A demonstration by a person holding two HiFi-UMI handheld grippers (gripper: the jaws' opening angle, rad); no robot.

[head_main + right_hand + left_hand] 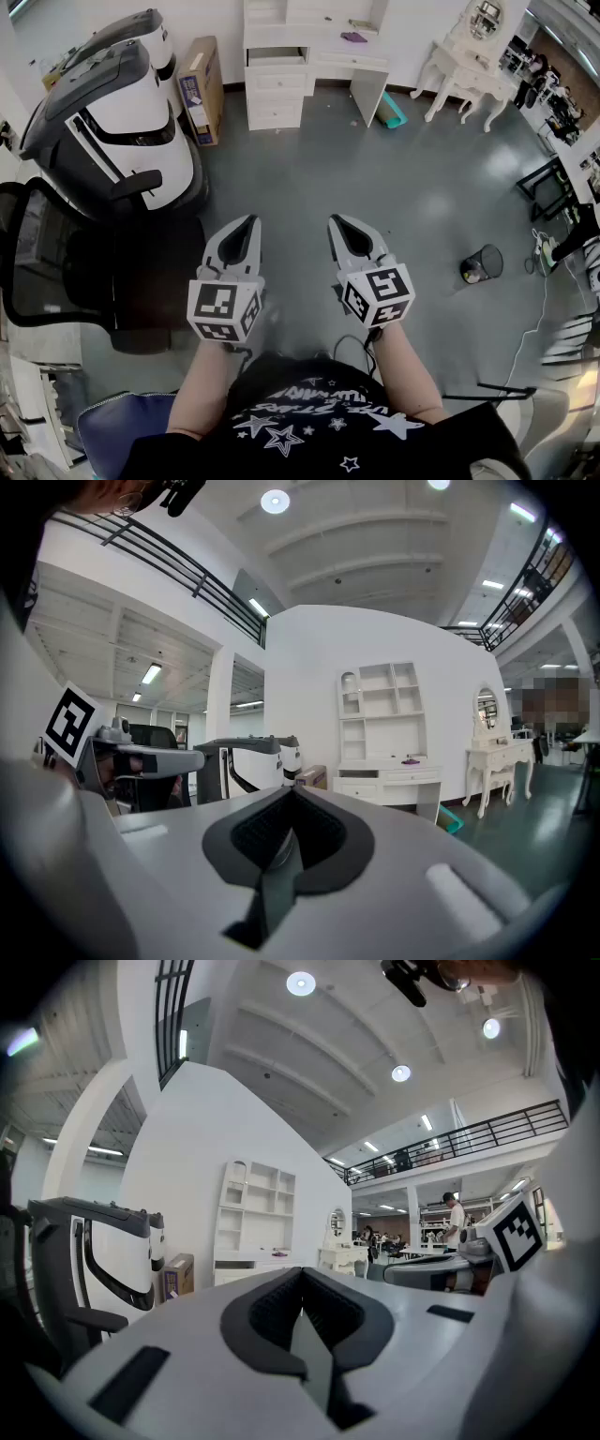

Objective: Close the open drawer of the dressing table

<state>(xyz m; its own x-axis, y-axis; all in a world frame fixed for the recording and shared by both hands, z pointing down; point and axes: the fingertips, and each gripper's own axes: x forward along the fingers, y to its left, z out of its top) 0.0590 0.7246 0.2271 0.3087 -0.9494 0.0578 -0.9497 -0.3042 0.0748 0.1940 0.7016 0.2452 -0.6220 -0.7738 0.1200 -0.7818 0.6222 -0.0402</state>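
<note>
Facing the distant drawer, left gripper and right gripper hold their jaws pressed together, empty.

White dressing table, dark grey floor, black wire bin, black shirt patterned with white stars

Ahead: open grey floor lets you pass straight to the dressing table.
Left: the white machine and black chair hem you in.
Right: the wastebasket stands well apart.
</note>
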